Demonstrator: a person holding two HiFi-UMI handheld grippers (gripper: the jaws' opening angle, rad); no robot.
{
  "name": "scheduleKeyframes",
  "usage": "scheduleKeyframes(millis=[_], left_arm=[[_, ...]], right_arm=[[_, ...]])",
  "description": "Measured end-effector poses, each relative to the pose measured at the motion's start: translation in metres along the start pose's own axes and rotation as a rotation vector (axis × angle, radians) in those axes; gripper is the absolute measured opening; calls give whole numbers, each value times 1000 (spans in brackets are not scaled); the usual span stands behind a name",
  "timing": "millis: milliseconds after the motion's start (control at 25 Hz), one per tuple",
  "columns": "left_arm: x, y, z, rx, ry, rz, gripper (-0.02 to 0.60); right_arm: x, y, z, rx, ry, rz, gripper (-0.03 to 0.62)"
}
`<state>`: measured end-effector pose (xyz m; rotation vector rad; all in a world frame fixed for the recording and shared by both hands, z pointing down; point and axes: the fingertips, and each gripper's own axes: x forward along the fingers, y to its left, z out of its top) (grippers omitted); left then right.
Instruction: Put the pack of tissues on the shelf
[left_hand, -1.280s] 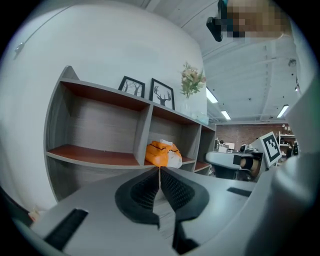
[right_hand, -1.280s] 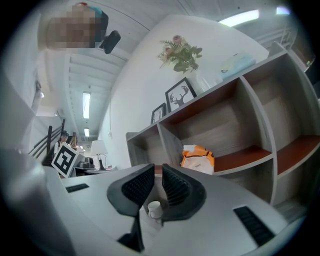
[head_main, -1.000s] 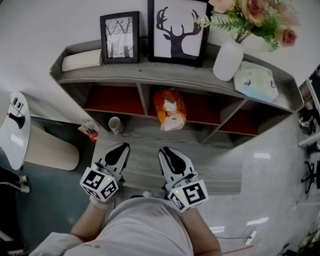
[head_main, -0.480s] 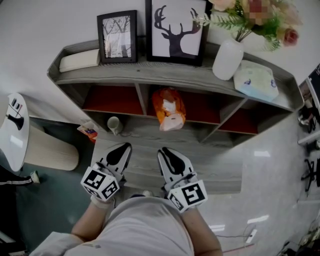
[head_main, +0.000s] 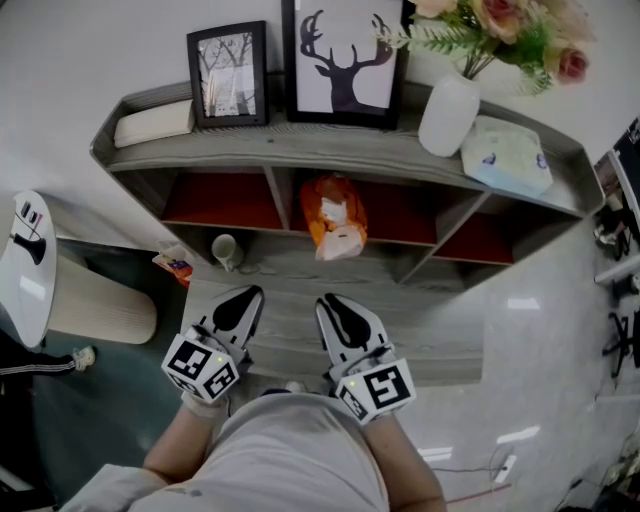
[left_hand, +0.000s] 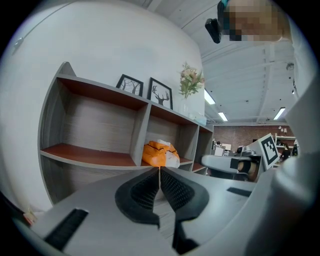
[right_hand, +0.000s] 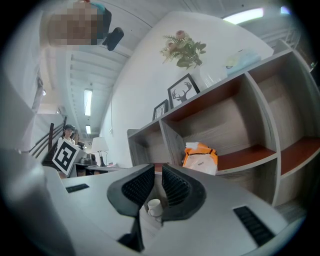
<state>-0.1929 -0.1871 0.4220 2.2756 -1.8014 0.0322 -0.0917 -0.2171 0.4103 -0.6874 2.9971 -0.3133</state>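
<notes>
A pale blue-and-white pack of tissues lies on the top board of the grey wooden shelf, at its right end beside a white vase. The right gripper view shows the same pack up on the top board. An orange bag stands in the middle compartment. My left gripper and right gripper hover side by side close to my body, above the shelf's low front board and well short of the pack. Both are shut with nothing between the pads; the left gripper has its pads touching.
Two framed pictures and a flat white box stand on the top board. On the low board are a white cup and a small packet. A white lamp stands left. Another person's foot is at the lower left.
Both grippers stay where they were. The head view has shifted slightly, and a person's leg and foot have come into view at the lower left.
</notes>
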Motion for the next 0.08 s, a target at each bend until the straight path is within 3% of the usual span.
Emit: scheduleKeyframes(millis=[80], left_arm=[[0, 0, 1, 2, 0, -1, 23]], right_arm=[[0, -1, 0, -1, 0, -3, 55]])
